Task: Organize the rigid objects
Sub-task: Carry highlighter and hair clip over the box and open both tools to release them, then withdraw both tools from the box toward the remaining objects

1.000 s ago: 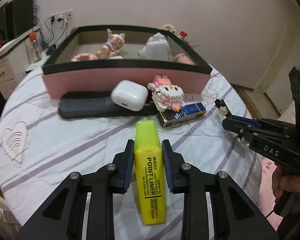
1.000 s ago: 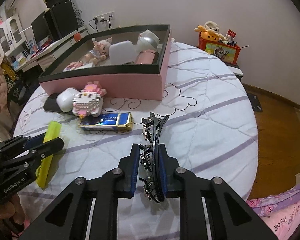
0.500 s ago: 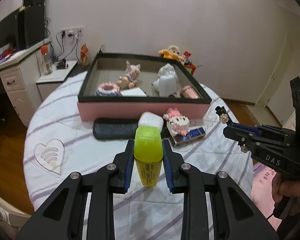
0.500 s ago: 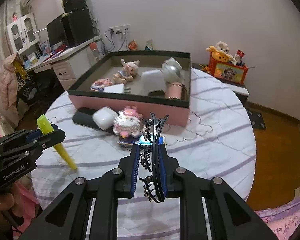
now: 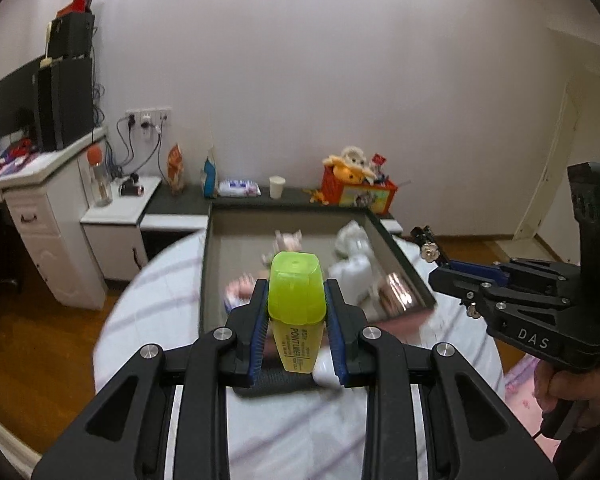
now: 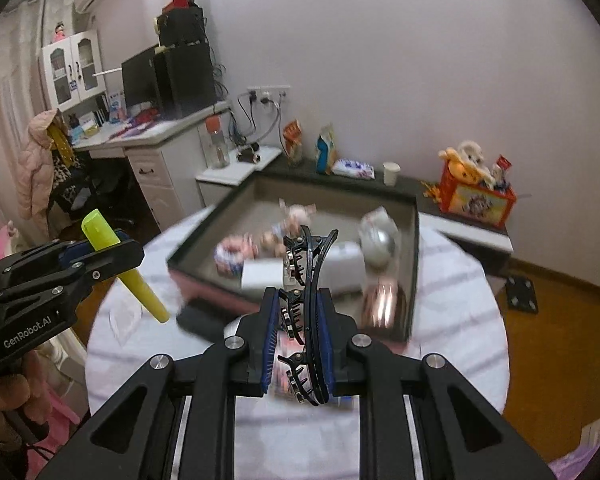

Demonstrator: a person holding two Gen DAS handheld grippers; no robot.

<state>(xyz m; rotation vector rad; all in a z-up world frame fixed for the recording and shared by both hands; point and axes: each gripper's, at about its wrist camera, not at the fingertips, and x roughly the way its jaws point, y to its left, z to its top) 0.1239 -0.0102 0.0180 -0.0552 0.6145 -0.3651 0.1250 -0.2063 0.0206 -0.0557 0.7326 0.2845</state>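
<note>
Left wrist view: the left gripper [image 5: 297,312] has its fingers [image 5: 260,320] clamped on a yellow highlighter [image 5: 297,308], cap forward, held in the air above the counter [image 5: 148,320] near the pink box [image 5: 404,256]. The right gripper [image 6: 299,320] fingers pinch a black hair clip [image 6: 306,280] edge-up, in front of the blurred box.

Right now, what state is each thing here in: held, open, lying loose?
Left gripper: shut on the highlighter.
Highlighter: capped, lifted off the table.
Right gripper: shut on the hair clip.
Hair clip: held in the air.
Pink box: open, toys inside.
</note>
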